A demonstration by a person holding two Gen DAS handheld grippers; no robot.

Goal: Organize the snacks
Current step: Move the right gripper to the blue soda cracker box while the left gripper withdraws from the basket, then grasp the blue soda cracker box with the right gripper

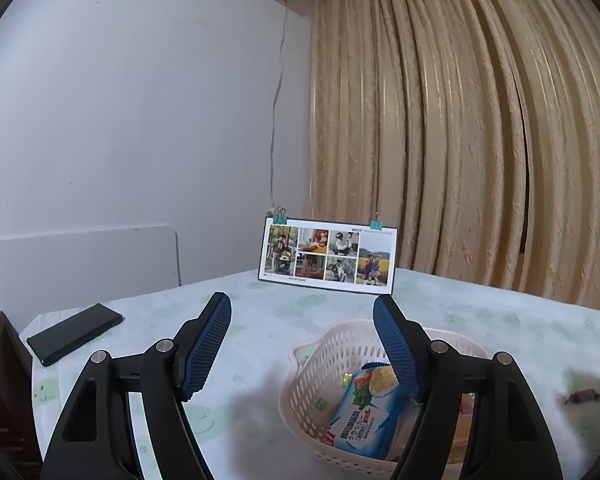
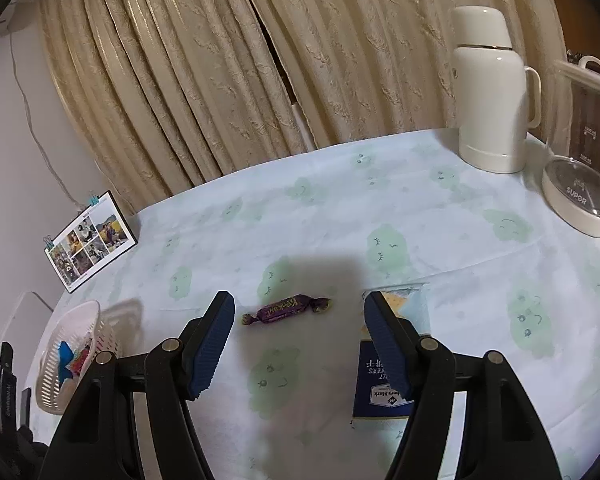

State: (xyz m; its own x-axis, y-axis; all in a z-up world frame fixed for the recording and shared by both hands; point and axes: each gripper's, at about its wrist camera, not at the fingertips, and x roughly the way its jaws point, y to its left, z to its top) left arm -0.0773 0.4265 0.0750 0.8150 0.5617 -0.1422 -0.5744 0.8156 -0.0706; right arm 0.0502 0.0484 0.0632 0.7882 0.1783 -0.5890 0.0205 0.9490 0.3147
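So the whole thing sits on a table point(image 2: 440, 216) with a pale cloth printed with little green smiley blobs, tan curtains point(image 1: 460, 120) hanging behind it. Biggest item on top is the cream thermos jug point(image 2: 490, 92) at the far right, with a round SUPOR lid point(image 2: 580, 200) lying just beside it. Over on the left side there's a photo calendar point(image 1: 328, 256) propped upright with two teal binder clips, and a black phone-ish slab point(image 1: 74, 332) lying flat near the table's left edge. The pinkish-white basket point(image 1: 320, 364) is under the left gripper point(image 1: 302, 344), whose jaws are spread wide with nothing between them; a blue cracker pack point(image 1: 364, 416) lies inside the basket, partly behind the right-hand finger, with a few other wrappers I can't make out. The right gripper point(image 2: 300, 340) is also wide open and empty. A dark blue cracker box point(image 2: 376, 384) lies flat on the cloth, partly hidden behind its right-hand finger. The purple wrapped candy point(image 2: 286, 310) lies sideways on the cloth just ahead of the fingertips, pretty much centered in the gap, not touching either finger.
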